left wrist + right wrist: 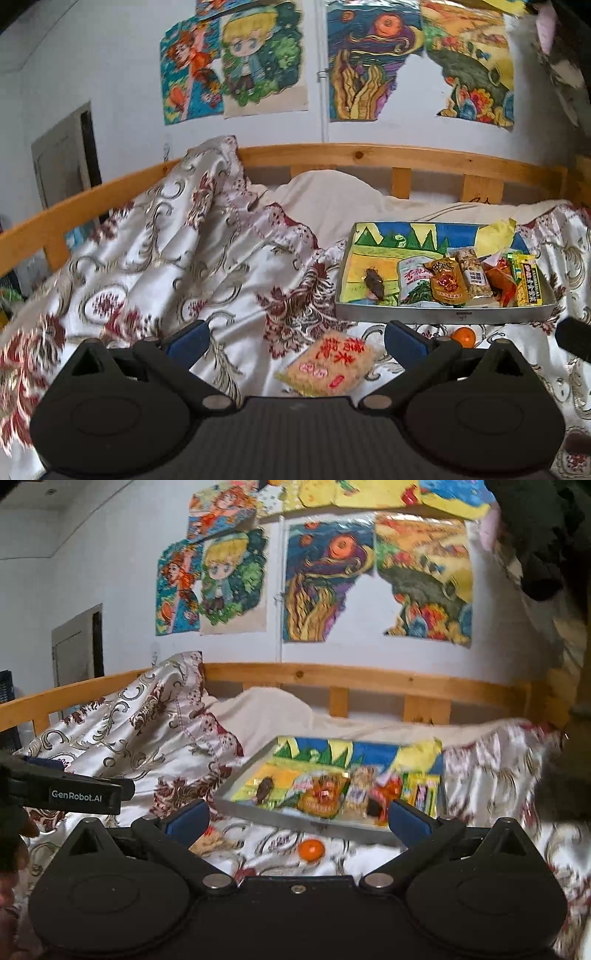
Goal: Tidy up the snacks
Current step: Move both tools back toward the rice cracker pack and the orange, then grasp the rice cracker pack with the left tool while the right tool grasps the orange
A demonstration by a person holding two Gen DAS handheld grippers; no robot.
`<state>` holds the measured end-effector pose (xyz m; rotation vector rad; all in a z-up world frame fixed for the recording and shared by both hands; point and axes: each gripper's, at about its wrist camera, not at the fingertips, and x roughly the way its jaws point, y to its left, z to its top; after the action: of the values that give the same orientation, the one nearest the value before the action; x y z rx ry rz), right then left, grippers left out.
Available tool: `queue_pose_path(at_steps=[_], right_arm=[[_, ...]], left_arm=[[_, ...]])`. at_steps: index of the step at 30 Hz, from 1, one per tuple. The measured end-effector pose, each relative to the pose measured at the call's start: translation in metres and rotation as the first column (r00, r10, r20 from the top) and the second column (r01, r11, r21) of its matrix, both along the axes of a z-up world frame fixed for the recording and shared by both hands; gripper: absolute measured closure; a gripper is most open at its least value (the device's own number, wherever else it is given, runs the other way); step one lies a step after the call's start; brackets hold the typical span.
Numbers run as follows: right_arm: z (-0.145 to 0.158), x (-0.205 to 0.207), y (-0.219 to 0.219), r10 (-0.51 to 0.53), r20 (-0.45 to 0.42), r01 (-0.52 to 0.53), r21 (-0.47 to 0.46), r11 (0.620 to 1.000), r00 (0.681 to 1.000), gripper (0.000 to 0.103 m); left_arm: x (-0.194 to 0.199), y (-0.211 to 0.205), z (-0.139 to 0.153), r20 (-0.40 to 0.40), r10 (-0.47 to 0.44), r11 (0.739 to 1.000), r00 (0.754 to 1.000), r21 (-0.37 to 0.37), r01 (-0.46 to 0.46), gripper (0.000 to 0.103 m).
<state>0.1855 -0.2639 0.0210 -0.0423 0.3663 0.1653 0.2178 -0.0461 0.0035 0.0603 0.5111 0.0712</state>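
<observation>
A shallow grey tray (436,314) with a painted lining lies on the bed at right and holds several snack packets (469,280) along its right side and a dark brown piece (375,283). A beige snack packet with red characters (328,363) lies on the bedspread between the fingers of my open left gripper (295,341). A small orange (463,336) sits just before the tray's front wall. In the right wrist view the tray (314,821) and orange (311,850) lie ahead of my open right gripper (297,821), which holds nothing. The beige packet (210,843) peeks out beside its left finger.
A floral satin bedspread (177,258) is bunched up high at left, with a cream pillow (332,199) behind. A wooden bed rail (351,155) runs along the wall under colourful drawings (258,62). The other handheld gripper (62,790) shows at far left in the right wrist view.
</observation>
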Motion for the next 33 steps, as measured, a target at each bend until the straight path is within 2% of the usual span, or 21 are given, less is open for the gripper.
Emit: queue_pose_path(at_steps=[5, 10, 15, 25, 28, 33], right_arm=[[-0.01, 0.024, -0.002, 0.025, 0.03, -0.024, -0.033, 0.999, 0.999, 0.001], [-0.024, 0.041, -0.006, -0.045, 0.032, 0.046, -0.017, 0.999, 0.998, 0.001], [-0.041, 0.057, -0.013, -0.069, -0.019, 0.069, 0.005, 0.998, 0.997, 0.001], [-0.087, 0.116, -0.005, -0.006, -0.127, 0.006, -0.002, 1.0, 0.992, 0.001], [-0.096, 0.129, -0.003, 0.02, -0.154, -0.018, 0.015, 1.0, 0.988, 0.001], [-0.107, 0.145, 0.0, 0.055, -0.184, -0.051, 0.026, 0.998, 0.981, 0.007]], left_arm=[[0.017, -0.009, -0.003, -0.004, -0.032, 0.999, 0.999, 0.037, 0.032, 0.001], [0.036, -0.017, -0.014, -0.015, -0.056, 0.996, 0.998, 0.061, 0.057, 0.001], [0.06, -0.021, -0.035, -0.063, -0.08, 0.994, 0.995, 0.069, 0.084, 0.0], [0.094, -0.016, -0.078, -0.173, -0.172, 0.978, 0.97, 0.089, 0.189, 0.001], [0.104, -0.015, -0.089, -0.221, -0.241, 0.959, 0.945, 0.093, 0.267, 0.001], [0.115, -0.021, -0.102, -0.259, -0.313, 0.916, 0.914, 0.173, 0.362, 0.001]])
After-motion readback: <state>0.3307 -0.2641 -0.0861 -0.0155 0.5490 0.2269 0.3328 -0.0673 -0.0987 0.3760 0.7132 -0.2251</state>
